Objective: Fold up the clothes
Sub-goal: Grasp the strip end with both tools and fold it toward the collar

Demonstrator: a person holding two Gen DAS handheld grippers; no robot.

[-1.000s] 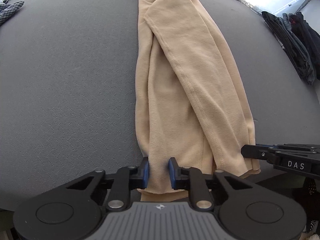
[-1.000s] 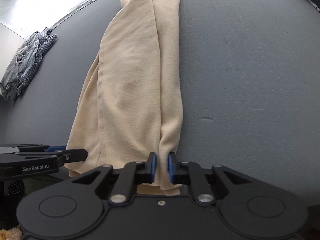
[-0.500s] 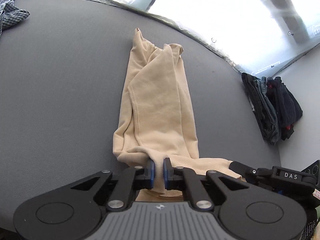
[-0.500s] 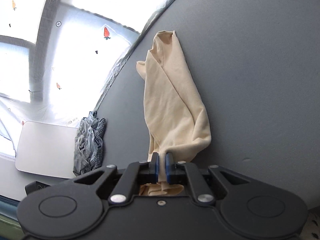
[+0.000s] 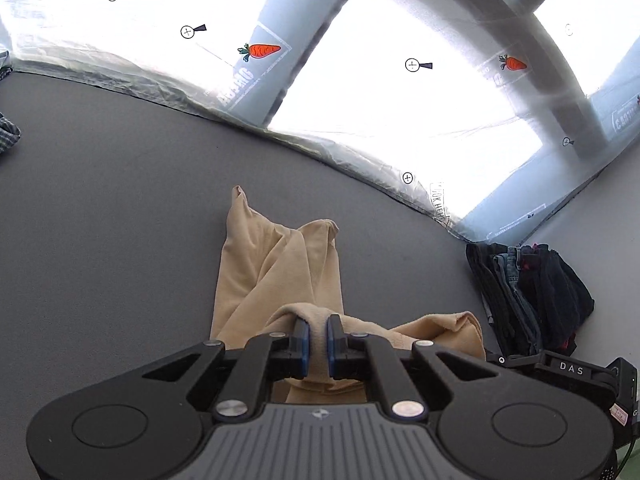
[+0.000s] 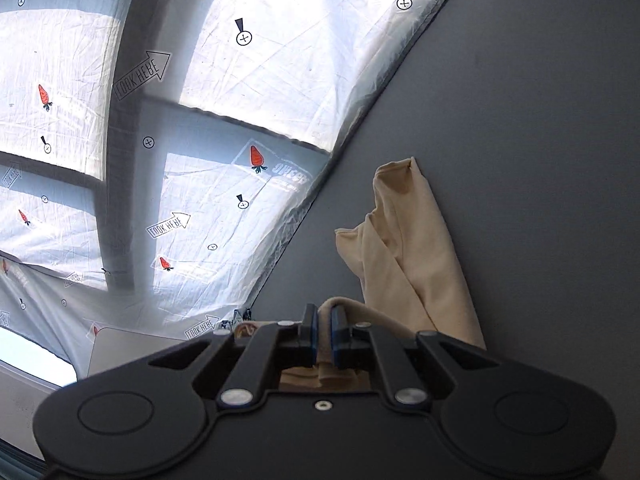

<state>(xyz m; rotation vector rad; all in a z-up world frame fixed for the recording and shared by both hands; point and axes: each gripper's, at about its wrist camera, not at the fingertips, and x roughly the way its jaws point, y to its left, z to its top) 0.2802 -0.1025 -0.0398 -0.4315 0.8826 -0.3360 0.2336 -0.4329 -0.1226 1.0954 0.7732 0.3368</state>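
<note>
A beige garment (image 5: 280, 272) lies in a long narrow strip on the grey table (image 5: 120, 200). My left gripper (image 5: 315, 330) is shut on its near edge and holds that edge lifted above the table. My right gripper (image 6: 324, 318) is shut on the near edge too, further to the right; its black body shows in the left wrist view (image 5: 568, 368). The cloth also shows in the right wrist view (image 6: 408, 248), its far end resting on the table. The part under the grippers is hidden.
A pile of dark folded clothes (image 5: 532, 296) sits at the right of the table. A checked cloth (image 5: 8, 136) lies at the far left edge. A white plastic sheet with carrot marks (image 5: 360, 80) hangs behind the table's far edge.
Both grippers have lifted the garment's near edge and carried it toward the far end. The cameras have tilted up, so the strip looks shorter and the back wall fills the view.
</note>
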